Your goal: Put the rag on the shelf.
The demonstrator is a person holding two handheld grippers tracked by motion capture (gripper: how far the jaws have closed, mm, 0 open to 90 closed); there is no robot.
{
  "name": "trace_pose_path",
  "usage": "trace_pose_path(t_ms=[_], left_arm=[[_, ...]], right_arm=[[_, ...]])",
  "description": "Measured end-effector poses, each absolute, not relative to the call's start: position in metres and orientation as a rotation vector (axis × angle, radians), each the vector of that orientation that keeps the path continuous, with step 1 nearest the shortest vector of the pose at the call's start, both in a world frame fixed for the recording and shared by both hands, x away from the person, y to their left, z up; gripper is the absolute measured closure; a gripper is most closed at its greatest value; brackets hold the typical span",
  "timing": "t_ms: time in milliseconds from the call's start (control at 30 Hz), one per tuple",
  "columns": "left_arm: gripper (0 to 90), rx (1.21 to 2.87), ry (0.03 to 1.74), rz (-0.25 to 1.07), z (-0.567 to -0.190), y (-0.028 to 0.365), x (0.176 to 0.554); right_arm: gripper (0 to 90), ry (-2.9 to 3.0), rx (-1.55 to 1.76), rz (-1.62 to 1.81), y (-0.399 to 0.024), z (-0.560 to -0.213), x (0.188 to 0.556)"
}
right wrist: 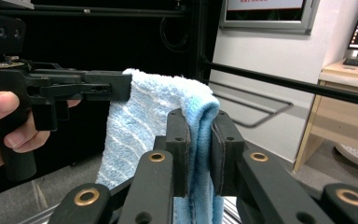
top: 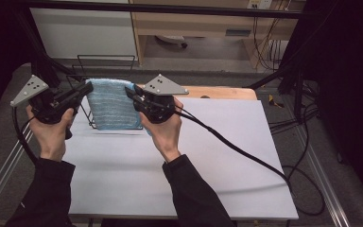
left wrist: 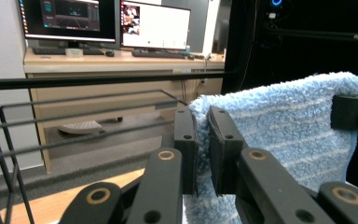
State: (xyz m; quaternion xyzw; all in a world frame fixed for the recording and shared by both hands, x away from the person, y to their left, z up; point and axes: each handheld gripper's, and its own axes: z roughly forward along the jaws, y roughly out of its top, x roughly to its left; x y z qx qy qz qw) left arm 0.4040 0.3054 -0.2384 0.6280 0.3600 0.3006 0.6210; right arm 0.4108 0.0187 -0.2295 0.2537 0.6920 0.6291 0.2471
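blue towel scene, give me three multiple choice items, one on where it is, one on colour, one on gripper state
1. Where is the fluffy light-blue towel?
A. flat on the white table top
B. held up between the two hand-held grippers, by the black wire rack
C. on the floor

2. What colour are the triangular plates on top of the grippers?
A. grey
B. red
C. yellow

3. How is the left hand-held gripper?
A. open, away from the towel
B. shut on nothing
C. shut on a towel edge

Answers: 1 B, the towel hangs above the white table top with the right hand-held gripper clamping its other corner. 2 A, both plates look grey in the high view. 3 C, towel pile sits pinched between its jaws.
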Motion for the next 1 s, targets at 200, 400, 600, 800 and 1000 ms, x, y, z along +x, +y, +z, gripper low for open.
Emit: trace_pose_path(t_ms=[200,400,600,800,1000], left_arm=[[82.6,1.43,0.822,0.714,-0.226,0.311,0.409],[82.6,1.406,0.814,0.729,-0.215,0.316,0.412],[82.6,1.387,0.807,0.756,-0.203,0.323,0.414],[82.6,1.372,0.812,0.78,-0.191,0.33,0.418],[82.6,1.345,0.814,0.795,-0.181,0.336,0.423]], right_arm=[[80.1,1.871,0.672,1.721,0.027,-0.219,0.414],[80.1,1.847,0.652,1.723,0.033,-0.206,0.418],[80.1,1.827,0.626,1.731,0.041,-0.195,0.421],[80.1,1.808,0.602,1.732,0.051,-0.183,0.424],[80.1,1.794,0.59,1.743,0.059,-0.174,0.431]])
